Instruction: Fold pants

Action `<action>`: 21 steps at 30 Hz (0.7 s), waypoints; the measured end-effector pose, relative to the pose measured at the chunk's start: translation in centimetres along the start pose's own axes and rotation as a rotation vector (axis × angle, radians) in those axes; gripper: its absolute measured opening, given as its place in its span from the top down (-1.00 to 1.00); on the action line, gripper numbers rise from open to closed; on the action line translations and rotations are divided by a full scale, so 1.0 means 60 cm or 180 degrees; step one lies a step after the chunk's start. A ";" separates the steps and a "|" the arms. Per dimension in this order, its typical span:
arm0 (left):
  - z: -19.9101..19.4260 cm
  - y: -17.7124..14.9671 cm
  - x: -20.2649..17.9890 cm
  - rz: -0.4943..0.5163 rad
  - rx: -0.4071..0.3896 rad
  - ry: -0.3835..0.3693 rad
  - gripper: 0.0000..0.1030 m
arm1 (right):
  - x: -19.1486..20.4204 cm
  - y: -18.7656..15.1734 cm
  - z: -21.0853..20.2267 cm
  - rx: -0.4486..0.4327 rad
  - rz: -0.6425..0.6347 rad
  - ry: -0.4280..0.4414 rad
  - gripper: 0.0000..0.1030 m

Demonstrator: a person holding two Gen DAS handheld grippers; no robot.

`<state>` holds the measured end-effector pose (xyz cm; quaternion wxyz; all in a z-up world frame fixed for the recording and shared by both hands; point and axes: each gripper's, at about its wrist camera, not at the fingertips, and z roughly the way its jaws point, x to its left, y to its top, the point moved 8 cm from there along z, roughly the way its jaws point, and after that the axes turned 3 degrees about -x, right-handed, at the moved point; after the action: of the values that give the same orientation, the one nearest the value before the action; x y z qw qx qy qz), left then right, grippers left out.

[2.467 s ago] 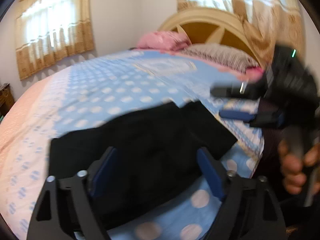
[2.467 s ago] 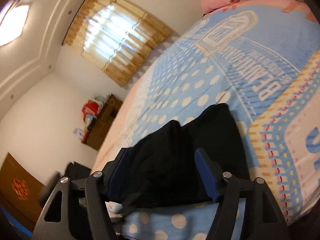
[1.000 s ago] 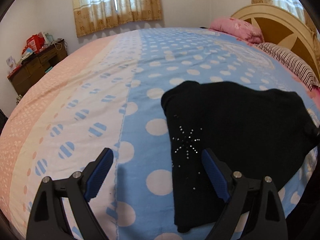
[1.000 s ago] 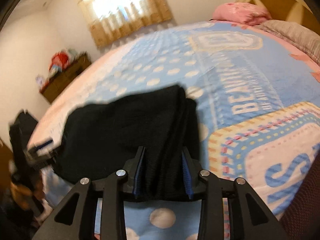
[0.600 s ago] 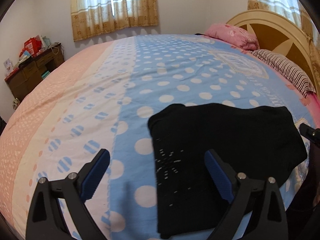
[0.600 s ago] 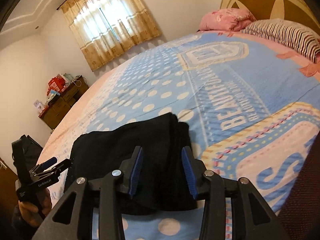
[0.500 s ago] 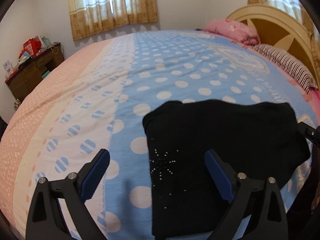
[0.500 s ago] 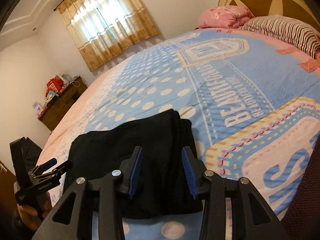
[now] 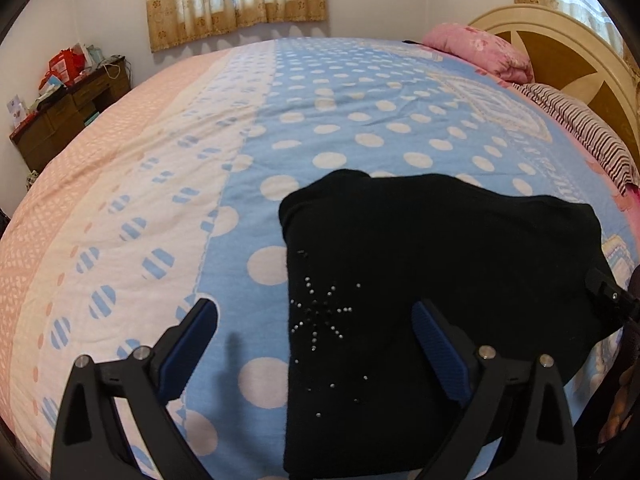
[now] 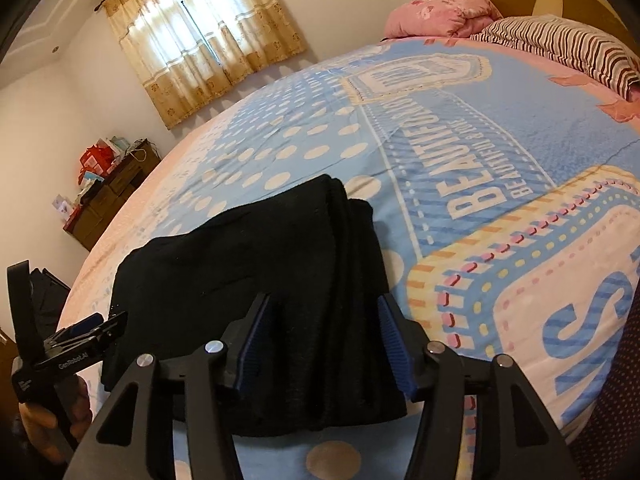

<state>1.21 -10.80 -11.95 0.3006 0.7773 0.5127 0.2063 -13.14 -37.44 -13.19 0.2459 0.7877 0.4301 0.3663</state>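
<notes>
The left gripper (image 9: 316, 332) has its jaws spread wide, holding nothing. Black pants (image 9: 420, 280) lie folded on the dotted bed cover (image 9: 340, 120) — near its front edge. The right gripper (image 10: 326, 336) has just been opening — pants between its jaws, not squeezed.

Folded pants (image 9: 432, 264) lie on the bedspread (image 9: 160, 168), pillows (image 10: 552, 44) far behind.
</notes>
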 end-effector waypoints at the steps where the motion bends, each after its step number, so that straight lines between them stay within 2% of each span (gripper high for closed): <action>1: -0.003 0.001 0.001 -0.0016 0.0002 -0.0008 -0.94 | 0.001 0.000 -0.002 0.0006 0.0023 0.0022 -0.09; 6: -0.026 0.018 -0.009 0.0012 -0.0171 -0.0130 -0.94 | 0.006 0.013 -0.030 -0.0214 -0.0089 -0.0040 -0.09; 12: -0.016 0.009 -0.012 0.0086 -0.0082 -0.0079 -0.94 | -0.009 0.014 -0.036 -0.0201 0.0114 0.0022 -0.09; 15: -0.025 0.014 0.013 0.0017 -0.0159 -0.0058 -0.94 | -0.011 0.020 -0.056 -0.0315 0.0158 0.0080 -0.09; 19: -0.029 0.012 0.067 -0.0146 -0.0180 0.0114 -0.94 | 0.004 0.025 -0.085 -0.0454 -0.0039 0.0038 -0.09; 21: -0.031 0.004 0.082 -0.0266 -0.0148 0.0084 -0.94 | 0.029 0.022 -0.087 -0.0394 -0.0139 0.0200 -0.09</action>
<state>2.13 -5.87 -10.38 0.3201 0.7452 0.5438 0.2157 -15.99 -36.25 -8.42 0.2885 0.7495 0.4312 0.4112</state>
